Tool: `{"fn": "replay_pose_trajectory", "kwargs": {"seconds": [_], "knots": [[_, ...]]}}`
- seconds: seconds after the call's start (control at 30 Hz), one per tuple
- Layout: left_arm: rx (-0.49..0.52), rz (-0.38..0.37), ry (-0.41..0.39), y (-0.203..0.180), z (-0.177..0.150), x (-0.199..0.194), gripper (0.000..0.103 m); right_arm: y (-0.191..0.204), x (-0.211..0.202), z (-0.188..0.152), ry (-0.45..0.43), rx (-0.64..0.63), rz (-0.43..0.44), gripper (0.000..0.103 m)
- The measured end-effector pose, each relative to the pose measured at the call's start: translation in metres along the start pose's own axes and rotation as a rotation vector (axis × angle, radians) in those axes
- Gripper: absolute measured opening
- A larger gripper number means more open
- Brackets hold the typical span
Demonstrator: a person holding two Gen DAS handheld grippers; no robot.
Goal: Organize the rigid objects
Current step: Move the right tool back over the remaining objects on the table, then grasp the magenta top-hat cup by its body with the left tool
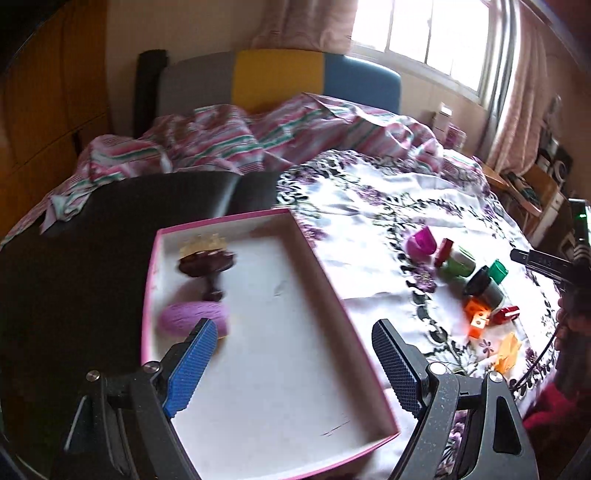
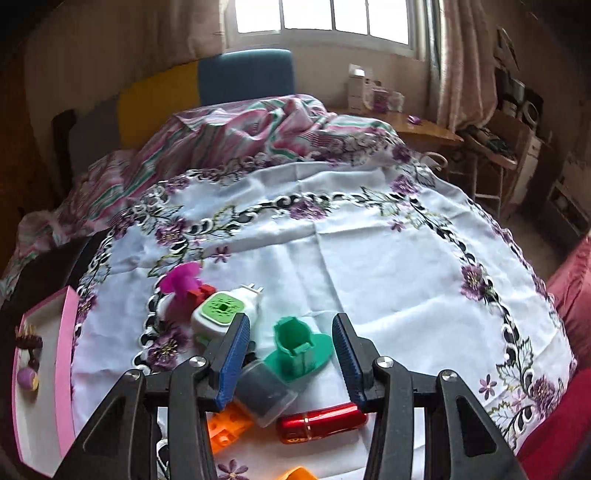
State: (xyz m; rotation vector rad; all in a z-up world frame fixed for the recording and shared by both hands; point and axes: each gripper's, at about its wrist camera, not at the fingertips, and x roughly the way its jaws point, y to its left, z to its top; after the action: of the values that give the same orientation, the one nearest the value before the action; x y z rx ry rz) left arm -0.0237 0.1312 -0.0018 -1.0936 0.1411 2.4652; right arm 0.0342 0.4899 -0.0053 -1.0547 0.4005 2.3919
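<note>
Leftward, the left gripper (image 1: pixel 291 354) hangs with jaws wide apart and empty over the pink-rimmed box (image 1: pixel 321 266), where a dark brush (image 1: pixel 207 260) and a purple ball (image 1: pixel 194 317) already lie. Further right, the right gripper (image 2: pixel 291 354) hovers part-open, holding nothing, above the cluster on the floral cloth (image 2: pixel 388 266). Between its jaws sits the green plastic holder (image 2: pixel 295 349), likely light, stiff and slick, so its upright walls look the surest grip.

The left wrist view looks steeply down, close over a pink-rimmed box (image 1: pixel 321 266) filling the lower centre. The right wrist view tilts down over a floral cloth (image 2: pixel 369 266). Both share the box, cloth and window (image 2: pixel 321 18).
</note>
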Motion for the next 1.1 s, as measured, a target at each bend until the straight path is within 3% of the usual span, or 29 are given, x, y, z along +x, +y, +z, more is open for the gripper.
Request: {"fn": "replay_pose_trajectory", "kwargs": {"seconds": [0.13, 0.33, 0.57, 0.73, 0.97, 1.1], "knots": [[0.032, -0.048, 0.025, -0.027, 0.014, 0.020, 0.086, -0.018, 0.002, 0.004, 0.009, 0.079, 0.025, 0.047], [0.074, -0.090, 0.057, -0.064, 0.035, 0.051, 0.081, -0.018, 0.003, 0.003, 0.026, 0.088, 0.058, 0.047], [0.108, -0.123, 0.100, -0.094, 0.056, 0.093, 0.065, -0.025, -0.003, 0.006, 0.001, 0.125, 0.073, 0.048], [0.136, -0.180, 0.120, -0.114, 0.072, 0.122, 0.064, -0.039, -0.001, 0.007, 0.018, 0.198, 0.093, 0.048], [0.060, -0.280, 0.193, -0.137, 0.103, 0.169, 0.064, -0.045, 0.003, 0.007, 0.041, 0.233, 0.119, 0.049], [0.004, -0.294, 0.256, -0.151, 0.114, 0.195, 0.065, -0.046, 0.003, 0.007, 0.043, 0.238, 0.128, 0.049]]}}
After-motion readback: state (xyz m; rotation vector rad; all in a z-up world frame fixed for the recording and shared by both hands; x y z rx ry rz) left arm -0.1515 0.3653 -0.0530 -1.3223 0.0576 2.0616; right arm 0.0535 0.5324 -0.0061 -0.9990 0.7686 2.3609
